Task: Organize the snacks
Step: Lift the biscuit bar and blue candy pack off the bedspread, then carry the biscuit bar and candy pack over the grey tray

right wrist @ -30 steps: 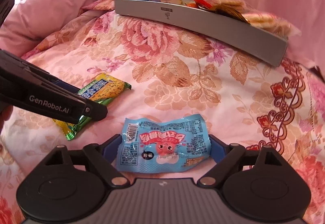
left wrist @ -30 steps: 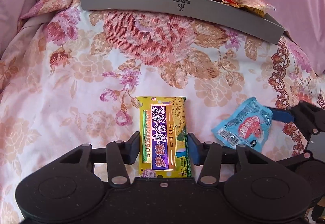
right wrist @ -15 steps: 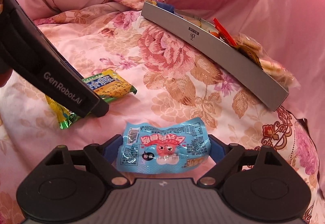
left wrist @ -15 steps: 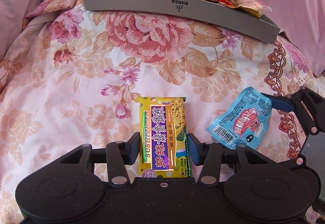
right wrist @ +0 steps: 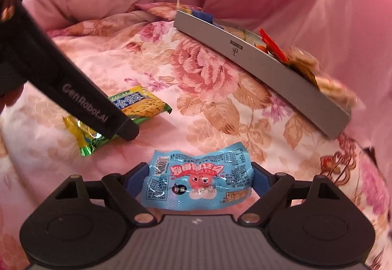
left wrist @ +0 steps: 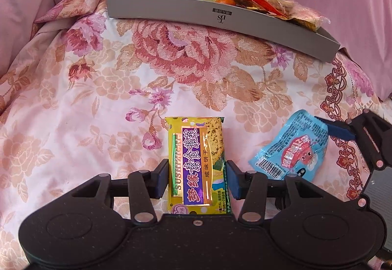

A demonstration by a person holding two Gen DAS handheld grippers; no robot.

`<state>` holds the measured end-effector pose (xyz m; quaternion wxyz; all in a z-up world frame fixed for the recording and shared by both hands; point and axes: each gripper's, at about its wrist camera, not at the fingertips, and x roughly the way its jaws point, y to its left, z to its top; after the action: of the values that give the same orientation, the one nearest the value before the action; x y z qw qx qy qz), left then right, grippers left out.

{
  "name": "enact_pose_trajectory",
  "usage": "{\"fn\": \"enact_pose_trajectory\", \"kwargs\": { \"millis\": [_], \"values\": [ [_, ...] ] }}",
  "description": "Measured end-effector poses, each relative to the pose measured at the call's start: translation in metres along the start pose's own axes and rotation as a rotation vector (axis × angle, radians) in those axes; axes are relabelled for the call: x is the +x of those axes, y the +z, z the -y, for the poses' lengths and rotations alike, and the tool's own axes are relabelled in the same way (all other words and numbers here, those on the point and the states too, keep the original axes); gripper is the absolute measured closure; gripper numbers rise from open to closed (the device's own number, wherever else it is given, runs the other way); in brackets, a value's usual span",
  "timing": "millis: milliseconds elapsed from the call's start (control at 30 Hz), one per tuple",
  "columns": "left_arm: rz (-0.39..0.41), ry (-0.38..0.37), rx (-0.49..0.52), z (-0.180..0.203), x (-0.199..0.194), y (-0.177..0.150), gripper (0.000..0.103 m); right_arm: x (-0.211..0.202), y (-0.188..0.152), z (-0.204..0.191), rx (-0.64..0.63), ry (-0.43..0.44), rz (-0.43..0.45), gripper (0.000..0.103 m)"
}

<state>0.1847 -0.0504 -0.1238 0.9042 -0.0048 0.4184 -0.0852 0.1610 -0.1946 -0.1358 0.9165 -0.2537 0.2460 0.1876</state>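
yellow cracker pack (left wrist: 198, 167) clamped in left claw (left wrist: 198, 178), blue snack pouch (right wrist: 199, 183) in right claw (right wrist: 199, 178)

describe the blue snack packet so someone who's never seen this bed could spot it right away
On the floral bedspread, look nearer than the grey tray of snacks. The blue packet, with a pink cartoon face, sits between the right gripper jaws. Its neighbour, the yellow cracker packet, is longer and carries purple lettering.
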Motion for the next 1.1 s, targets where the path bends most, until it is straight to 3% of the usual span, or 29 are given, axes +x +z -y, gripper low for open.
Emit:
{"fn": "enact_pose_trajectory", "kwargs": {
  "millis": [300, 667, 1100],
  "values": [
    [0.017, 0.008, -0.005, -0.001, -0.001, 0.0, 0.053, -0.006, 0.0, -0.013, -0.147, -0.07, 0.049, 0.015],
    [0.051, 0.009, -0.032, -0.004, -0.006, 0.003, 0.053, -0.011, 0.001, -0.011, -0.172, -0.101, 0.096, 0.015],
    [0.143, 0.039, -0.071, -0.008, -0.02, 0.013, 0.053, -0.024, 0.006, -0.016, -0.233, -0.182, 0.227, 0.014]
  ]
}}
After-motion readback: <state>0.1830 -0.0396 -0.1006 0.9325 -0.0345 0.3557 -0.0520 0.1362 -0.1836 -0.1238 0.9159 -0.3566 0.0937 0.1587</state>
